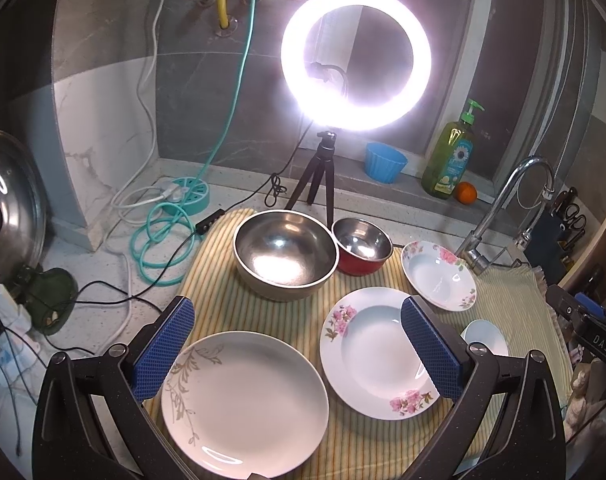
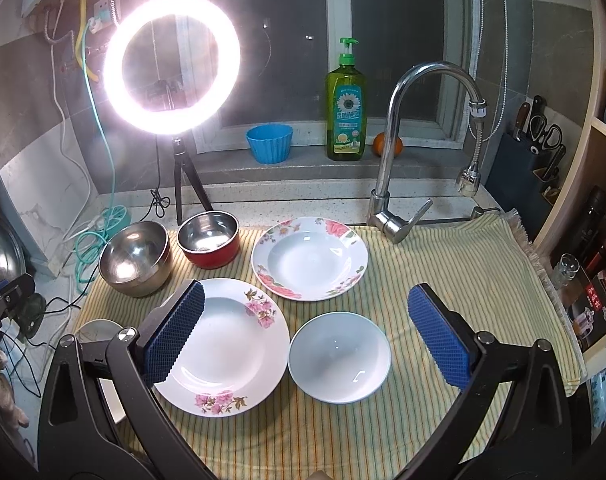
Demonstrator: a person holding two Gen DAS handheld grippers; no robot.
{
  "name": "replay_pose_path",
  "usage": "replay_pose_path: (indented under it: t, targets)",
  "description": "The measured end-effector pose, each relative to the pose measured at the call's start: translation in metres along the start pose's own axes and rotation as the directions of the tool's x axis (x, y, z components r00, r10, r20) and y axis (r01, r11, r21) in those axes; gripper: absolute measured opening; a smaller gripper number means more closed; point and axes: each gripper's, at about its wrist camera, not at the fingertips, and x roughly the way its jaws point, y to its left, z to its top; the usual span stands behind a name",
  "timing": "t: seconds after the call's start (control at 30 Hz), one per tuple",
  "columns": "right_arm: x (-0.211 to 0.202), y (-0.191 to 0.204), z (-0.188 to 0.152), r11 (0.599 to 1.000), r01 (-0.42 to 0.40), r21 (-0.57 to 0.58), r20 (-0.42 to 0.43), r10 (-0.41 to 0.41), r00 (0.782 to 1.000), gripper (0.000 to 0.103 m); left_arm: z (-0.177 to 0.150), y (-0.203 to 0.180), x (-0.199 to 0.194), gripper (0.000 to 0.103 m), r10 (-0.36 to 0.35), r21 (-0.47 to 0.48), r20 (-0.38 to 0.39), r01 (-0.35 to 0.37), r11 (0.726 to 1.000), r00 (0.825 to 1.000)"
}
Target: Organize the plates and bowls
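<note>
On the striped cloth (image 1: 223, 296) lie a flat white plate with a leaf print (image 1: 245, 404), a deep pink-flowered plate (image 1: 377, 352) (image 2: 223, 348), a second flowered plate (image 1: 439, 274) (image 2: 309, 258), a small white bowl (image 1: 485, 334) (image 2: 339, 356), a large steel bowl (image 1: 285, 252) (image 2: 137, 258) and a red-sided steel bowl (image 1: 361, 246) (image 2: 209, 238). My left gripper (image 1: 299, 350) is open and empty above the leaf plate and near flowered plate. My right gripper (image 2: 307, 336) is open and empty above the white bowl.
A lit ring light on a tripod (image 1: 355, 60) (image 2: 171, 64) stands behind the bowls. A faucet (image 2: 399, 152) rises at the back right. Soap bottle (image 2: 346, 104), blue cup (image 2: 269, 143) and an orange (image 2: 388, 144) sit on the sill. Cables (image 1: 163, 240) and a pot lid (image 1: 7, 208) lie left.
</note>
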Motion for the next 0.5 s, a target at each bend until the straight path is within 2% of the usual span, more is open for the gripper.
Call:
replay_pose_path:
  t: [0.5]
  targets:
    - [0.006, 0.0023, 0.0008, 1.0, -0.005, 0.0, -0.017, 0.005, 1.0, 0.103, 0.0011, -0.0017, 0.0052, 0.102, -0.006, 0.002, -0.012, 0.006, 1.0, 1.0]
